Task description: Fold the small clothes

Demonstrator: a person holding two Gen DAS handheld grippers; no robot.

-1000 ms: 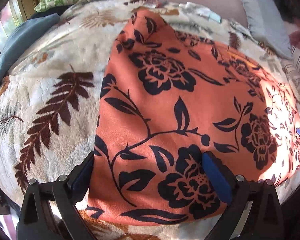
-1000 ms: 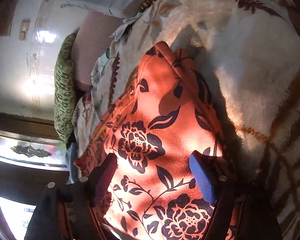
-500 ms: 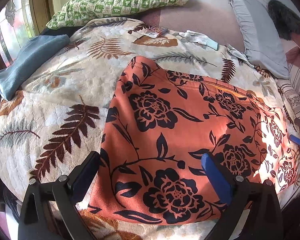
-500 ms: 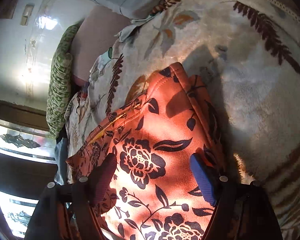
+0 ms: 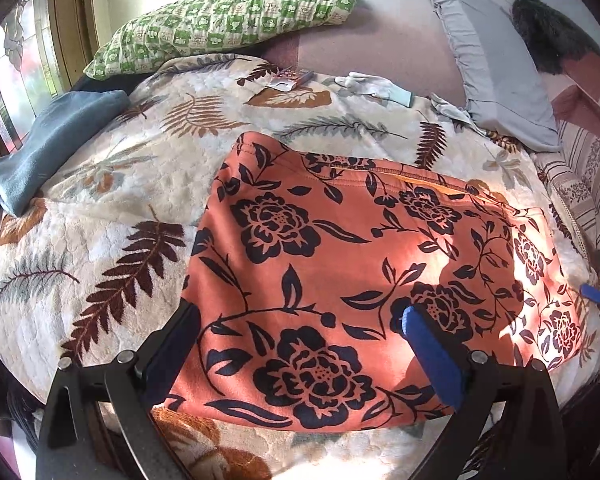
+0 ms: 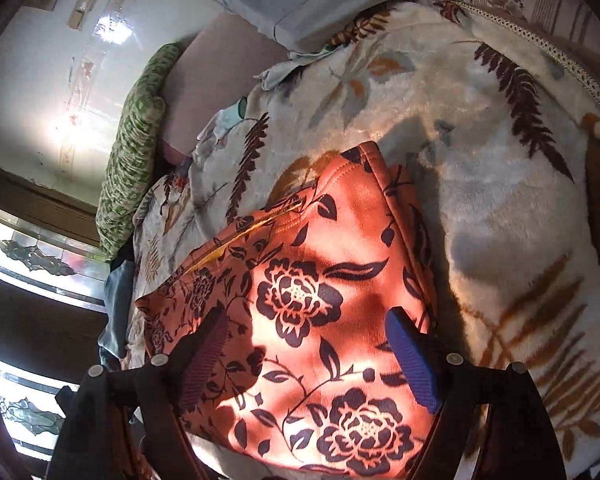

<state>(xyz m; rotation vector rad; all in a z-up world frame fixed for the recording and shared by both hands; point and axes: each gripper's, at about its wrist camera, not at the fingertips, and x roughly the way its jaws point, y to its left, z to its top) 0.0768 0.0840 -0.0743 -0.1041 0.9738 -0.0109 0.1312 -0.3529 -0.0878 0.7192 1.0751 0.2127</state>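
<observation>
Left gripper (image 5: 300, 328) hangs low over the near edge of the orange floral garment (image 5: 360, 272), fingers spread wide and holding nothing, the near-left corner of the cloth lying just inside the left finger (image 5: 172, 344). Over on the other side, the right gripper (image 6: 304, 344) is wide apart too, empty, with the garment's right-hand edge running just outside its blue finger (image 6: 412, 360). The garment lies flat on the leaf-print blanket (image 5: 100, 240) of the bed, spreading away ahead of both pairs of fingers, its stitched band (image 5: 380, 168) at the far edge. The call here, I'd say, is a clean pinch on the two near corners: drop each pair of fingers so one goes under the cloth and one over, catch every layer of the garment but none of the plush blanket, then lift both together and carry the near edge over to meet that far band squarely. Uneven height would skew the fold. Beyond the cloth, a green checked pillow (image 5: 228, 20) and a grey pillow (image 5: 496, 80) sit well ahead.
</observation>
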